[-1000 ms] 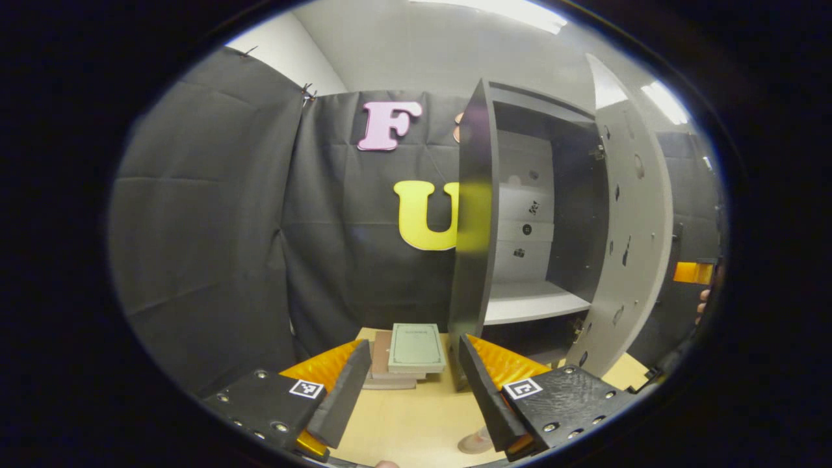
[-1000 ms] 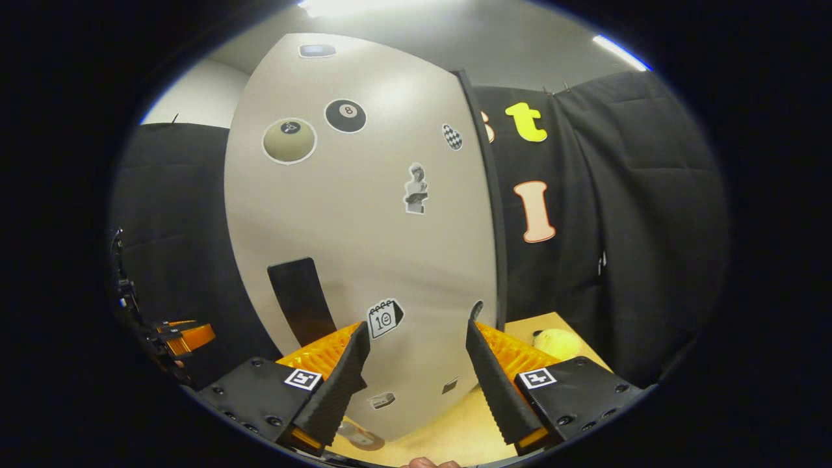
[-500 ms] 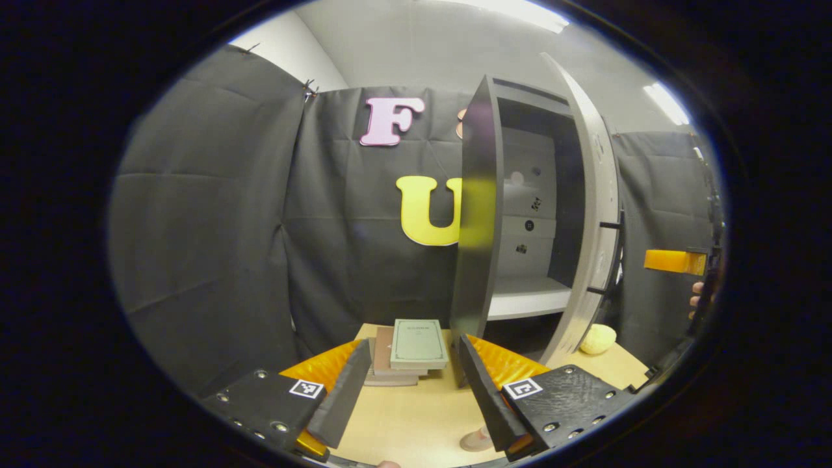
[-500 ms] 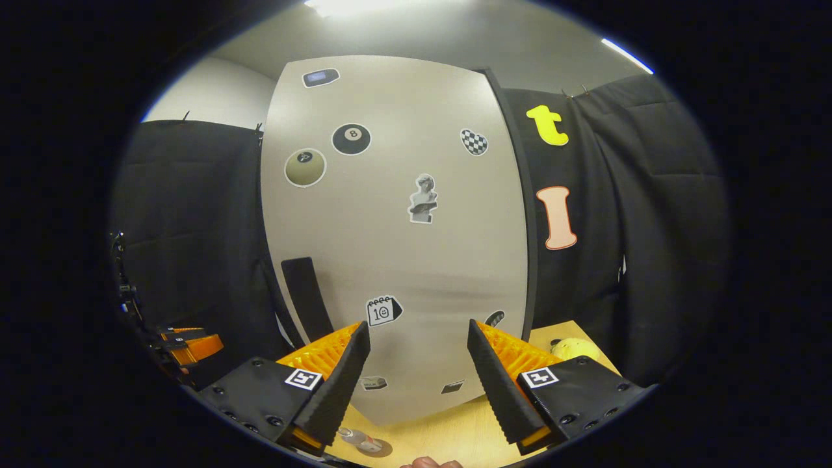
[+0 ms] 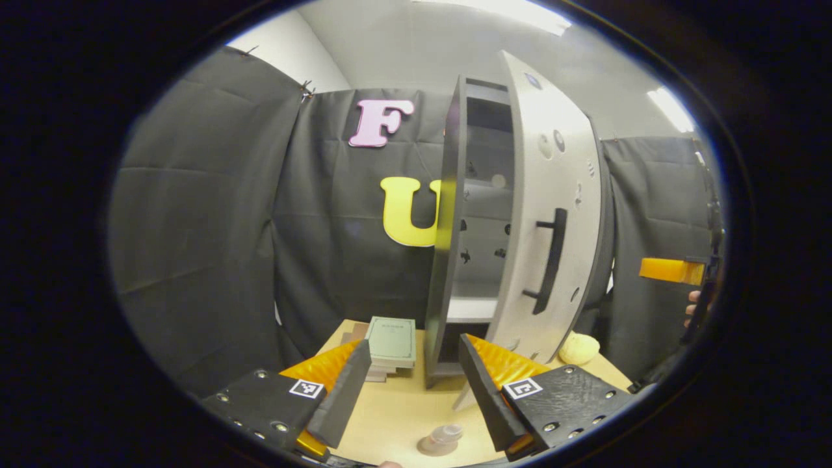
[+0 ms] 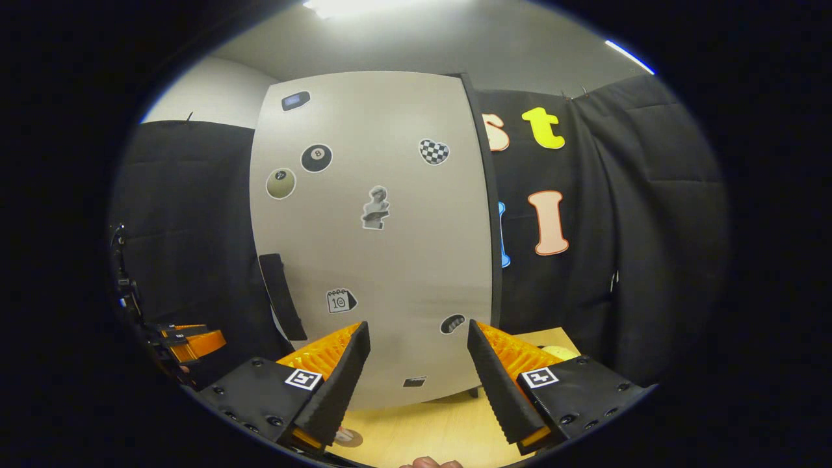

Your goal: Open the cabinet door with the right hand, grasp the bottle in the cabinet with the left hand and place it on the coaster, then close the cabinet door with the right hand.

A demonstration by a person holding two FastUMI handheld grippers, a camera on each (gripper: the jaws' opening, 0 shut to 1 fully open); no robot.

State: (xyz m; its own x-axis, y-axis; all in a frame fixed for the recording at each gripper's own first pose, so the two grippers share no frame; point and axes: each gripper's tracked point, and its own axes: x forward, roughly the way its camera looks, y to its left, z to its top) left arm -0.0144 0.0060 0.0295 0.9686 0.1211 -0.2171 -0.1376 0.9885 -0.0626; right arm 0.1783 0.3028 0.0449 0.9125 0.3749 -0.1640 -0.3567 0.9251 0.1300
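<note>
The grey cabinet stands on the table with its pale door swung most of the way to; a narrow gap still shows the shelf inside. The door's dark handle faces out. A small clear bottle stands on a round coaster just below my left gripper, which is open and holds nothing. In the right gripper view the stickered door and its handle stand ahead of my right gripper, open and apart from the door. The coaster peeks out at the bottom.
A stack of books lies left of the cabinet on the wooden table. A yellow soft thing sits at the cabinet's right. The right gripper with a hand shows far right; the left gripper shows at far left.
The cabinet door has swung from wide open to nearly closed, now showing its front and handle to the left gripper view. The right gripper has drawn back from the door.
</note>
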